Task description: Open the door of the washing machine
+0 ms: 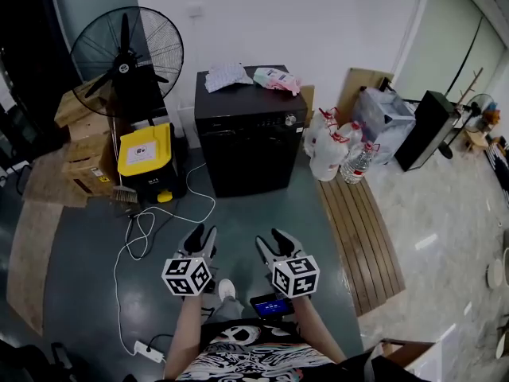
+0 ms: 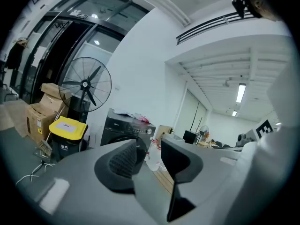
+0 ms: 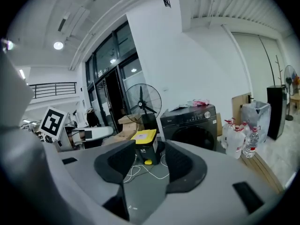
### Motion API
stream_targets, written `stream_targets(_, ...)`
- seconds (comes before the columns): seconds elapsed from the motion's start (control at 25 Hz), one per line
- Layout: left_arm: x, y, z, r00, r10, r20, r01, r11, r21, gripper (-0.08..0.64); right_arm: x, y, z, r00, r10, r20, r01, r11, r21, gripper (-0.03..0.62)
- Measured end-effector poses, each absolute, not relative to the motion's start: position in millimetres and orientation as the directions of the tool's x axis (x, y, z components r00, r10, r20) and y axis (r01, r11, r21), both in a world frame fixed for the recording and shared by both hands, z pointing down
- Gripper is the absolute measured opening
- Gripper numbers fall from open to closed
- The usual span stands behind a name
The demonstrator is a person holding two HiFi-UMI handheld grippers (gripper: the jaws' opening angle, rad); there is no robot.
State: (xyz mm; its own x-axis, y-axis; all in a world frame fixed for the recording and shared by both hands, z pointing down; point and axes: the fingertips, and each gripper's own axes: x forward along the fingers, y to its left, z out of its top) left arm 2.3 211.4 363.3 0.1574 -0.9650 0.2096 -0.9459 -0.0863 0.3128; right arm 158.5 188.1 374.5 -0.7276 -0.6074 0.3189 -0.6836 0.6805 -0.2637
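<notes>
A black front-loading washing machine [image 1: 248,132] stands against the far white wall with its door shut; it also shows in the left gripper view [image 2: 123,127] and in the right gripper view [image 3: 192,124]. Cloths lie on its top. My left gripper [image 1: 201,237] and right gripper [image 1: 273,239] hover side by side over the dark floor, well short of the machine. Both stand open with nothing between their jaws. In their own views the left gripper [image 2: 149,157] and the right gripper [image 3: 149,159] point roughly toward the machine.
A pedestal fan [image 1: 127,54], cardboard boxes [image 1: 86,146] and a yellow-lidded black bin [image 1: 149,162] stand left of the machine. A white cable and power strip [image 1: 149,347] trail on the floor. Water jugs [image 1: 334,151] and a wooden slatted platform [image 1: 359,237] lie on the right.
</notes>
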Motion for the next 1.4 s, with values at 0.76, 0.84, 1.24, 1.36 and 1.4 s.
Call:
stream_targets(0.76,-157,-109,485,0.333,-0.846,0.417,-0.943,-0.284,0.175,0.155,-8,-116,480,-0.560,-0.643,0.522,-0.823,0.505,-0.261,0.193)
stream_targets(0.84,-165,-135,508,0.363,-0.820,0.444,-0.932,-0.312,0.185,0.155,-19,-142,492,-0.540,-0.641,0.546,-0.836,0.485,-0.257,0.193)
stream_targets(1.24,-166,-214,606,0.449,-0.716,0.535,-0.889,-0.416,0.188,0.156,-39,-215,536,-0.494,-0.636,0.593,-0.861,0.452,-0.233,0.192)
stream_targets(1.36,-168,-224,628,0.443,-0.699,0.561,-0.890,-0.416,0.185,0.156,-37,-219,551,-0.481,-0.624,0.616,-0.866,0.446,-0.224,0.193)
stream_targets(1.4,-168,-226,635,0.441,-0.694,0.569,-0.891,-0.415,0.185,0.156,-35,-218,555,-0.477,-0.620,0.623,-0.869,0.441,-0.225,0.193)
